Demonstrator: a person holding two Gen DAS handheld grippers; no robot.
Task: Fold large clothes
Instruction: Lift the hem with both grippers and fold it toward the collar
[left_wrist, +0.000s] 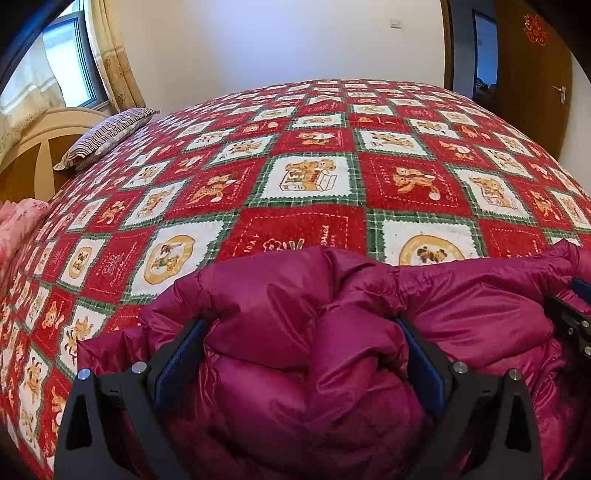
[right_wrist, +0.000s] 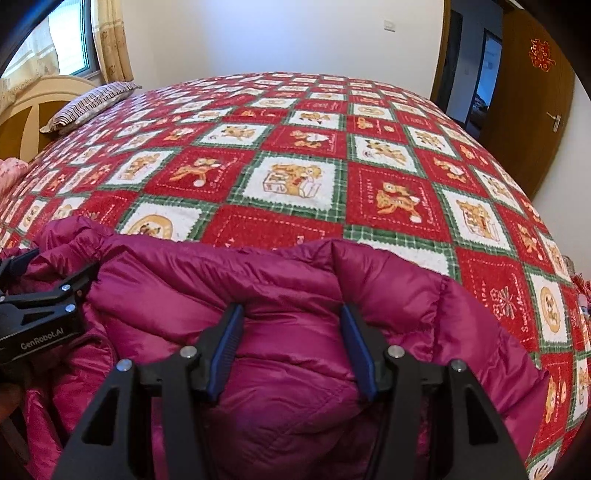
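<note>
I have the jacket (left_wrist: 314, 350) bunched at the bottom of both views, lying on the bedspread (left_wrist: 314, 177) that fills the middle. A pillow (left_wrist: 107, 136) sits at the upper left on it, before the headboard (left_wrist: 40, 140). Window (left_wrist: 70, 59) and curtain (left_wrist: 114, 55) are top left, the door (left_wrist: 532, 74) top right

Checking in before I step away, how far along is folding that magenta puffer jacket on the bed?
Done: no neat fold shows. In hand: the left gripper and right gripper each pinch bunched padding of the jacket over the quilt. Left: spreading and folding it.
</note>
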